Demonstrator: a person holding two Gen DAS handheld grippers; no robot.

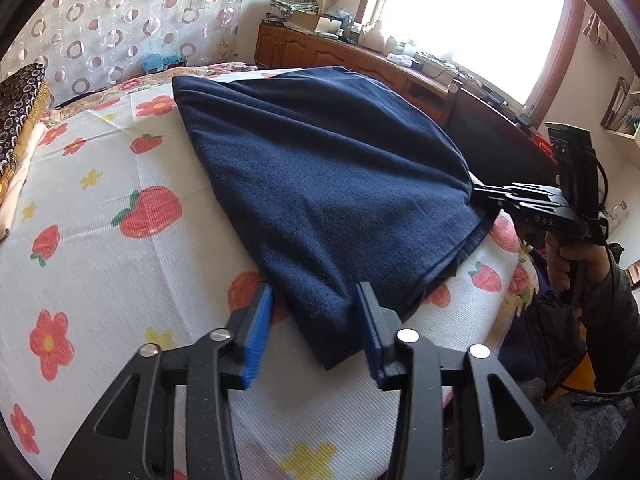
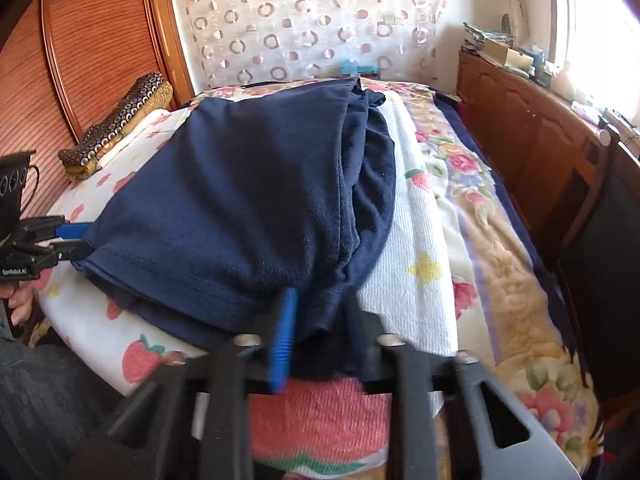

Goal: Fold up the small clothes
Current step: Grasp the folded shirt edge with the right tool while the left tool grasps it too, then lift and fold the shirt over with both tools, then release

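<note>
A bedroom fills both views. A bright window [image 1: 472, 20] sits at one o'clock in the left wrist view, its glare washing out the panes. Below it a long wooden cabinet [image 1: 328, 54] runs along the wall, its top crowded with boxes, bottles and papers. A sheer curtain with ring patterns [image 2: 304, 20] hangs at twelve o'clock in the right wrist view, and a reddish wooden headboard [image 2: 80, 40] rises at ten o'clock.

The bed takes up most of the frame. A white cover printed with strawberries and flowers [image 1: 100, 240] lies over a floral blanket [image 2: 500, 248], which shows along the bed's edge at three o'clock. A folded pile of patterned dark and gold cloth [image 2: 116, 124] rests by the headboard.

The navy garment [image 1: 320, 184] lies folded on the white cover at the centre of both views, layers stacked along one side.

The left gripper [image 1: 316, 320] is at six o'clock in its own view. Its blue pads stand partly apart with the garment's near corner between them; the pads sit right at the cloth, but whether they press it I cannot tell.

The right gripper [image 1: 478, 192], held by a hand [image 1: 576, 264], pinches the garment's far corner, jaws nearly closed on the bunched cloth.
</note>
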